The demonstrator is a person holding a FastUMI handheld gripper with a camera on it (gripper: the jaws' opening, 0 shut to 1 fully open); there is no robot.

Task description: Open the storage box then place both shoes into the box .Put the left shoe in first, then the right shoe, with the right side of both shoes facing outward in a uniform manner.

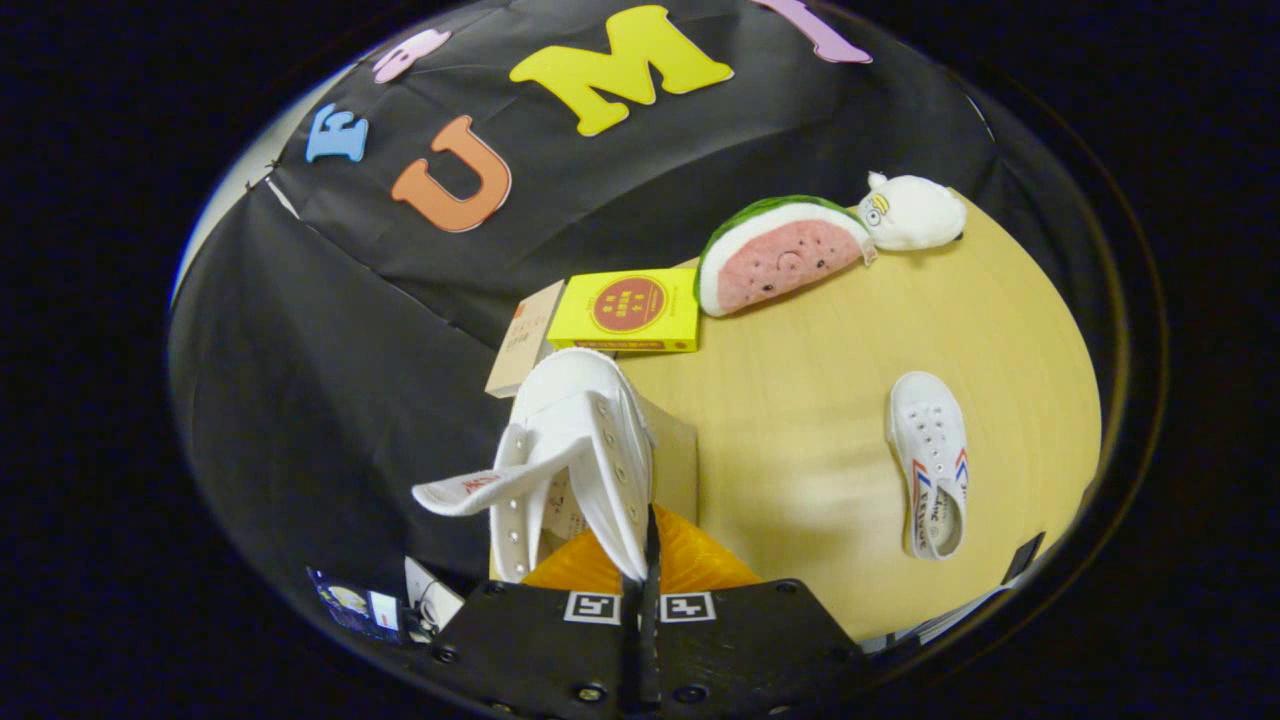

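Fingers [640,600] pinch held shoe's [580,440] side (lifted) | second shoe [932,462] on table [800,400]

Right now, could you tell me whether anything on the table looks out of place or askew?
The shoe pinched in the gripper hangs with its tongue flopped out sideways. The other shoe lies alone on the table, well apart from the gripper. The watermelon plush leans tilted against the wall.
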